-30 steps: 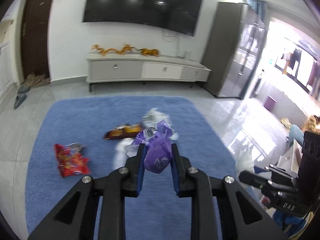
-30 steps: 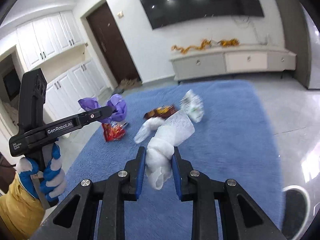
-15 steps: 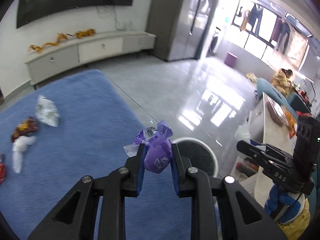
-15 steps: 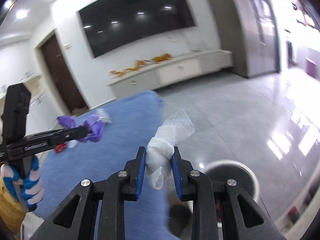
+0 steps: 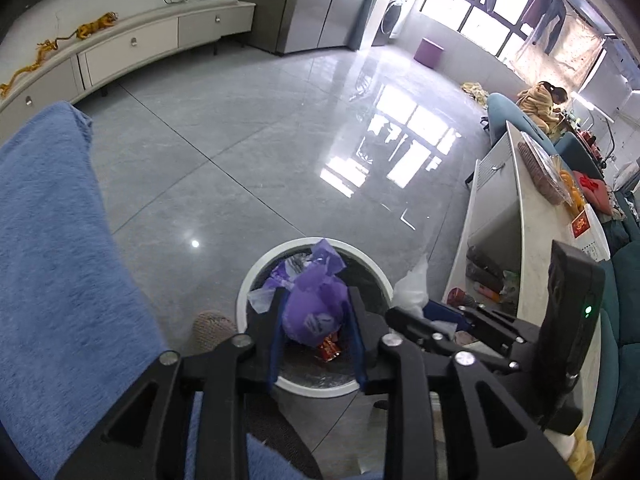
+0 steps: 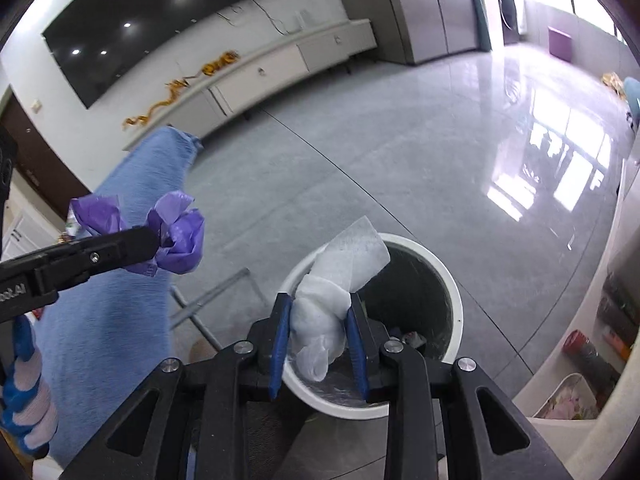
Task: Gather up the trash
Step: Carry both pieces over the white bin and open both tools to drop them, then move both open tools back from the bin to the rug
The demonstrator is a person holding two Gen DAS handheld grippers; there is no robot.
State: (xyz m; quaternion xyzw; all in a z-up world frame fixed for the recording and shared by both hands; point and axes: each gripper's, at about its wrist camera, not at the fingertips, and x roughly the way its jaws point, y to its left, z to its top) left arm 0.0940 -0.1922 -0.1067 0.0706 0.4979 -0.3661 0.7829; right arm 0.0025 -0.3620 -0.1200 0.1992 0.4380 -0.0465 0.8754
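My left gripper (image 5: pixel 316 293) hangs over a white round bin (image 5: pixel 245 285) with a crumpled purple wrapper (image 5: pixel 314 312) between its blue pads. Its jaws are opening, and the wrapper still touches both pads. My right gripper (image 6: pixel 319 300) hovers over the same bin (image 6: pixel 456 304) with a white tissue (image 6: pixel 324 312) between its pads. Those jaws are opening too, with the tissue still caught. Each gripper shows in the other's view: the right gripper (image 5: pixel 396 314) with its tissue (image 5: pixel 412 286), the left gripper (image 6: pixel 154 240) with the wrapper (image 6: pixel 180 240). A red wrapper (image 5: pixel 329 350) lies inside the bin.
A blue rug (image 5: pixel 52 240) lies left of the bin on glossy grey tiles. A white low table (image 5: pixel 524 216) with shelves stands right of it. The TV cabinet (image 5: pixel 132 42) lines the far wall. A person (image 5: pixel 540 96) sits far right. A slippered foot (image 5: pixel 212 328) is beside the bin.
Both grippers swung away from the rug and sank toward the bin, which now lies right under them. Both pairs of jaws stand slightly wider, the wrapper and the tissue still between them.
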